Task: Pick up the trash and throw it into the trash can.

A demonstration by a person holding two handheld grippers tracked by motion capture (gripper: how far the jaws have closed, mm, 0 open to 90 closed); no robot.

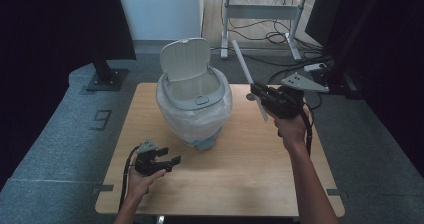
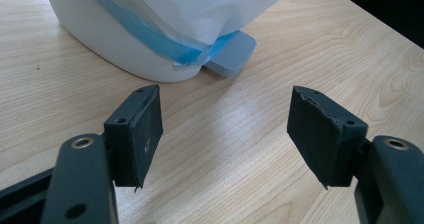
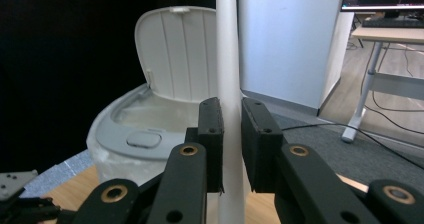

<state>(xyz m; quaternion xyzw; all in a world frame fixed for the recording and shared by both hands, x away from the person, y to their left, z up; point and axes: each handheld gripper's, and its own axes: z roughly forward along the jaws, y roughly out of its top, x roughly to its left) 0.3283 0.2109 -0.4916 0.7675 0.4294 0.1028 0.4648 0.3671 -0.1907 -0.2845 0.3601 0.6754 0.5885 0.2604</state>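
Observation:
A white pedal bin [image 1: 194, 106] with a plastic liner stands on the wooden table [image 1: 235, 174], its lid [image 1: 185, 59] raised; in the right gripper view the bin [image 3: 135, 139] is at the left. My right gripper [image 1: 256, 91] is held up to the right of the bin, shut on a long white stick [image 1: 248, 76] that runs up and to the left. Between its pads the white stick [image 3: 229, 84] stands upright. My left gripper [image 1: 170, 156] rests low at the table's front left, open with nothing between its fingers. Ahead of it lie the bin's base [image 2: 135, 54] and grey pedal [image 2: 232, 54].
A desk frame [image 1: 265, 14] with cables on the floor stands behind the table. A black stand foot [image 1: 105, 76] is at the back left. Dark curtains hang on both sides. Bare tabletop lies in front of the bin.

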